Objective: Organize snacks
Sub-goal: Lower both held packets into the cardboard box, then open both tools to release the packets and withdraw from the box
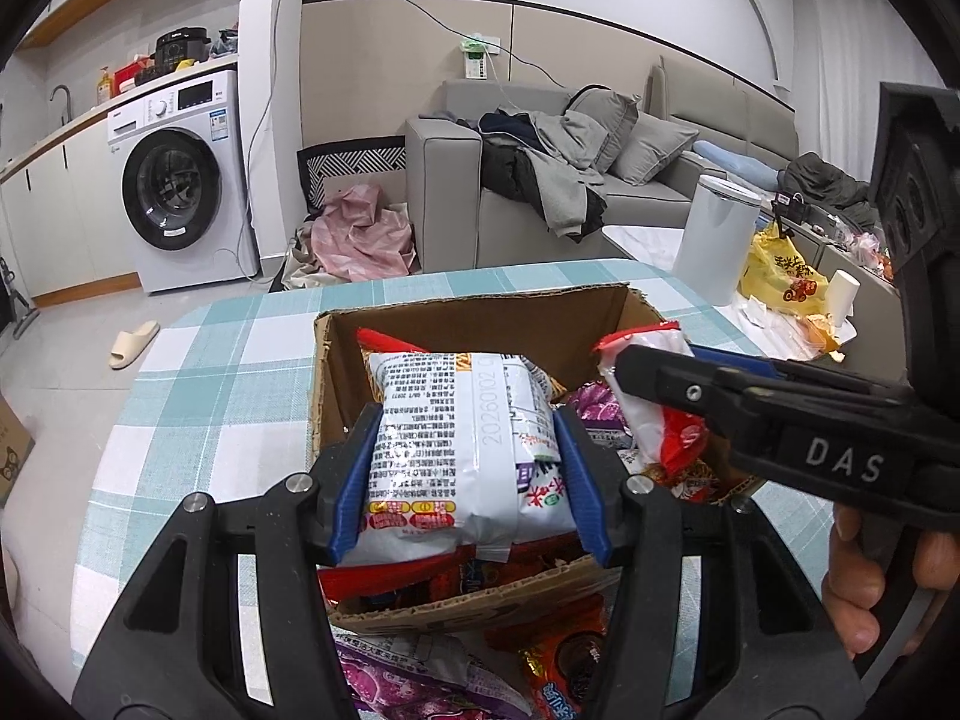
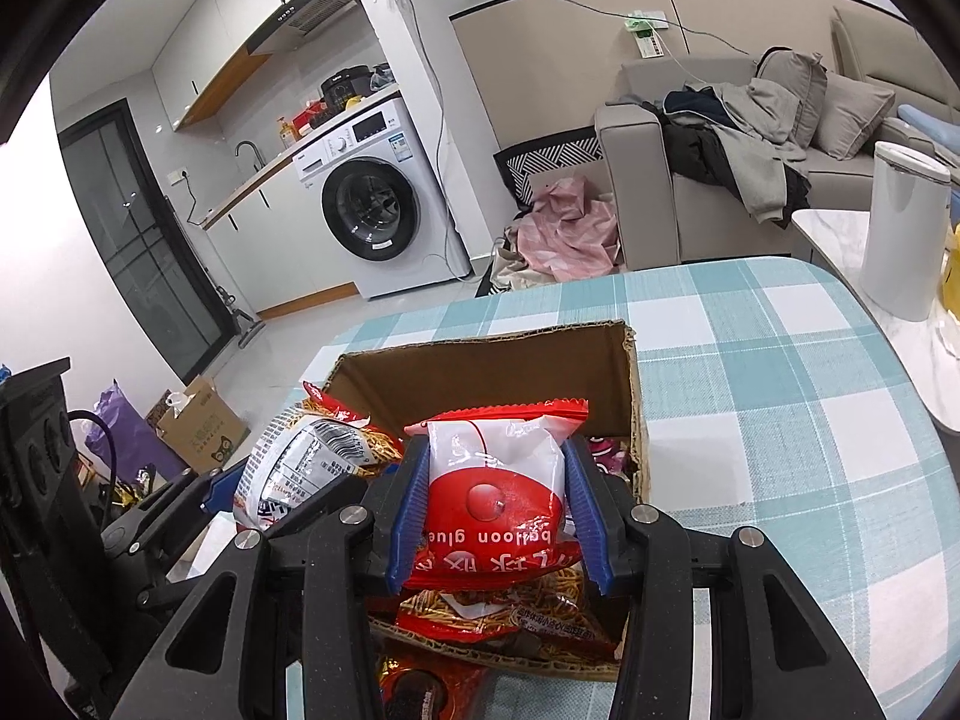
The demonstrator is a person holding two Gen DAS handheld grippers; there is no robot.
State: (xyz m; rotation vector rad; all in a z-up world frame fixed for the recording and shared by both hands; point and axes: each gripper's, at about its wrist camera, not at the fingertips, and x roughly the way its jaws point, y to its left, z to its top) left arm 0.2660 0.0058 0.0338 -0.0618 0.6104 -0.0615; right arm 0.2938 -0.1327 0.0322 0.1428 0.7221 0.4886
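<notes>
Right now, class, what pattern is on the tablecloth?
Teal-and-white check on the tablecloth, clearest in the right wrist view.

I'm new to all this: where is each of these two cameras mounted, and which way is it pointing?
Left wrist view: sits on the left gripper, looking forward and down along its blue fingers at the white snack pack it clamps over the cardboard box; the right gripper and a hand show at the right.
Right wrist view: sits on the right gripper, looking down at the red-and-white packet it clamps; the left gripper shows at the left.
Shared: the box, both packs, the checked tablecloth, washing machine and sofa.
</notes>
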